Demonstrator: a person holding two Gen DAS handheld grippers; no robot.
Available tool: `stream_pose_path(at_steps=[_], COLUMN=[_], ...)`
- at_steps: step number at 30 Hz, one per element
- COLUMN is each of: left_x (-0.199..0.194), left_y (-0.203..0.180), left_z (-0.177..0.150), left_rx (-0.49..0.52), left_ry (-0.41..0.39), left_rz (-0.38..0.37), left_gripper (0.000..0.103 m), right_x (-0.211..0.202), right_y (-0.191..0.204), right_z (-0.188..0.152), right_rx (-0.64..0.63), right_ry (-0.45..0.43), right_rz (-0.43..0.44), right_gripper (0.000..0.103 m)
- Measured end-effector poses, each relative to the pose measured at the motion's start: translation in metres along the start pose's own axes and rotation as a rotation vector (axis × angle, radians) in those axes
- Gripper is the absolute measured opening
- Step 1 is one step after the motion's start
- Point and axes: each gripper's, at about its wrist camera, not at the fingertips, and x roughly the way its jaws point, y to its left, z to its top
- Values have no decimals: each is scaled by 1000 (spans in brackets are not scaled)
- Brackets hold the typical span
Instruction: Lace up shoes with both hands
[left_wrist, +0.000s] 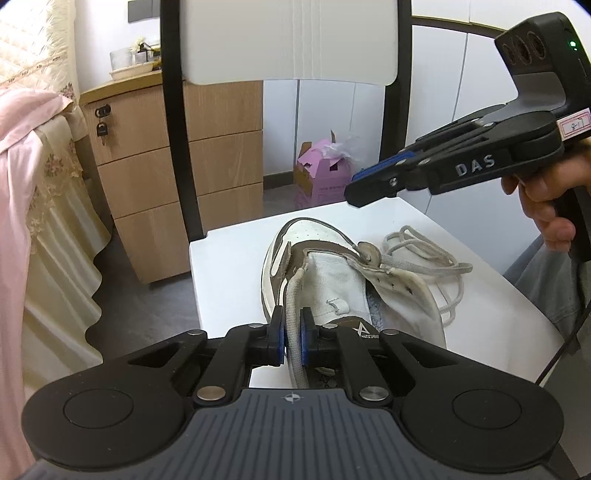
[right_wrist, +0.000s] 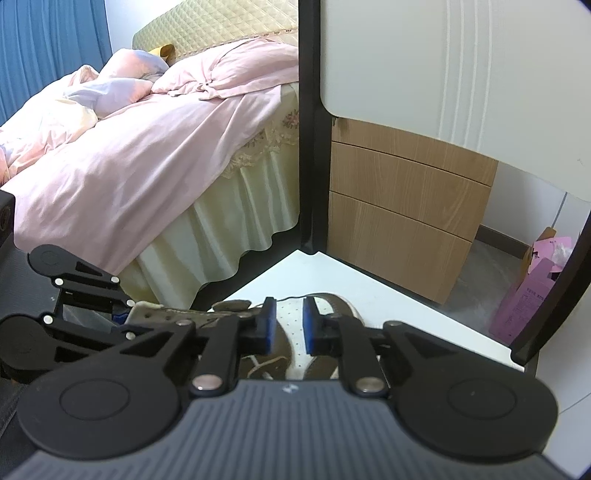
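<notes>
Nearest me, left claw (left_wrist: 293, 332) pinches the grey shoelace (left_wrist: 293, 295) over the sneaker (left_wrist: 332, 273) at lower centre; right claw (right_wrist: 289, 325), slightly spread and empty, should next take its tip for threading.

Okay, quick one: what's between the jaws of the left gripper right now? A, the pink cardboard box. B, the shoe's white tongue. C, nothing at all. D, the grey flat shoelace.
D: in the left wrist view the left gripper has its blue pads closed on the grey flat shoelace, which runs up from the white and brown sneaker.
</notes>
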Motion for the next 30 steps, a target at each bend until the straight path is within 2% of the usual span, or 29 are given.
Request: stream_pose_path(at_steps=[12,19,22,25,30], left_x=[1,1,2,2,2], left_y=[6,8,8,8,8], left_z=[0,0,0,0,1], left_rx=[-20,-26,-23,-22,-23], left_ry=[3,4,5,6,8], left_rz=[-16,-27,-26,-24,-24], left_gripper=[9,9,9,9,9], right_x=[-5,-18,-14,-2,13], right_y=[-1,-17,-15,-5,8], right_z=[3,5,3,-1,-9], right_rx=[20,98,93,40,-23], right_ry=[-23,-69,-50,6,87], right_rz=[10,16,68,127,144], right_gripper=[21,20,20,20,20])
